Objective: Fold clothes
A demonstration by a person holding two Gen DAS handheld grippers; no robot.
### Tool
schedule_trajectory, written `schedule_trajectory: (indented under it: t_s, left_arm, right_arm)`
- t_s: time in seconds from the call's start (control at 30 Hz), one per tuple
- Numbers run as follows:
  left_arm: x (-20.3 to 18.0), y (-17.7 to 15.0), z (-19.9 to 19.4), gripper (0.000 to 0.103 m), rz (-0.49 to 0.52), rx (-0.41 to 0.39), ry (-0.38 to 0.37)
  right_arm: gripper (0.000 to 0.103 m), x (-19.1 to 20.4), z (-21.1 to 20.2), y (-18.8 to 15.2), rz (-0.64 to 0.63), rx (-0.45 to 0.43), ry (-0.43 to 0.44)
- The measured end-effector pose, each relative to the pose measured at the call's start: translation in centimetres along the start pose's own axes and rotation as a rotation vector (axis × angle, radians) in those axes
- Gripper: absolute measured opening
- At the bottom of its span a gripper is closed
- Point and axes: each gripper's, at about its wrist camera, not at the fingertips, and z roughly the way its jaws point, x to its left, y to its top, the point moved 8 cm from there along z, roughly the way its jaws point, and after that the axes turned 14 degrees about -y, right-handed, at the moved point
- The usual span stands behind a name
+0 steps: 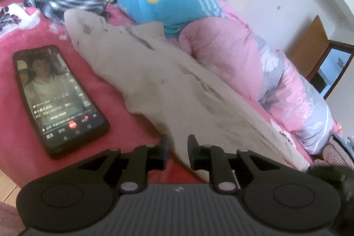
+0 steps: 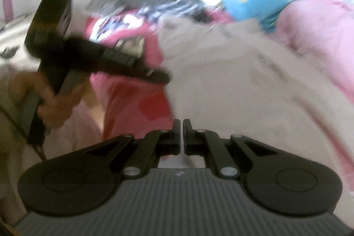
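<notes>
— While the beige garment (image 1: 177,85) lies spread and rumpled across the red bedcover (image 1: 26,37), where is a hold to be taken?

— The near hem is recommended, since it lies just ahead of both tools. The cloth runs from that near edge back towards the blue garment (image 1: 141,6), and its far side rests against the pink quilt (image 1: 232,54). A phone (image 1: 57,98) lies beside it on the cover, apart from the cloth.

— How is the garment expected to handle?

— It is judged to be soft, limp and light. Creases are seen throughout, so no stiffness is to be relied on, and sagging is expected wherever it is lifted from one point only. Two holds, set well apart along one edge or at two corners, are advised. Slipping is thought unlikely if a full fold of cloth is pinched, not a single thin layer.

— What is recorded of the fingers?

— On the left gripper (image 1: 178,147) the fingers are held slightly apart, and no cloth is seen pressed between them. On the right gripper (image 2: 182,136) the fingers are brought together with only a hairline left, and nothing is seen clamped there. The right view is blurred, so contact with the hem cannot be confirmed.

— Any hazard noted?

— The phone could be dragged if the cloth is swept sideways
</notes>
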Motion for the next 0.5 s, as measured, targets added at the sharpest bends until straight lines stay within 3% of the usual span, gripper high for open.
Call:
schedule_trajectory:
  t_s: [0.13, 0.2, 0.27, 0.33, 0.5]
  left_arm:
    - [-0.4, -0.2, 0.9, 0.020, -0.006, 0.007, -0.002]
    - [-0.1, -0.8, 1.8, 0.020, -0.025, 0.030, 0.005]
    - [0.3, -1.4, 2.3, 0.020, -0.061, 0.041, -0.007]
    - [0.6, -1.8, 2.3, 0.019, -0.088, 0.036, -0.024]
    - [1.8, -2.1, 2.0, 0.019, -0.178, 0.010, -0.073]
  right_arm:
    - [0.006, -3.7, -0.8, 4.5, 0.146, -0.078, 0.010]
    - [0.014, -4.0, -0.2, 7.4, 0.167, -0.097, 0.046]
    - [0.032, -2.5, 1.3, 10.6, 0.117, -0.106, 0.114]
    - [0.044, 0.1, 3.5, 12.9, 0.025, -0.097, 0.169]
    - [0.049, 8.2, 11.7, 16.6, -0.251, -0.023, 0.221]
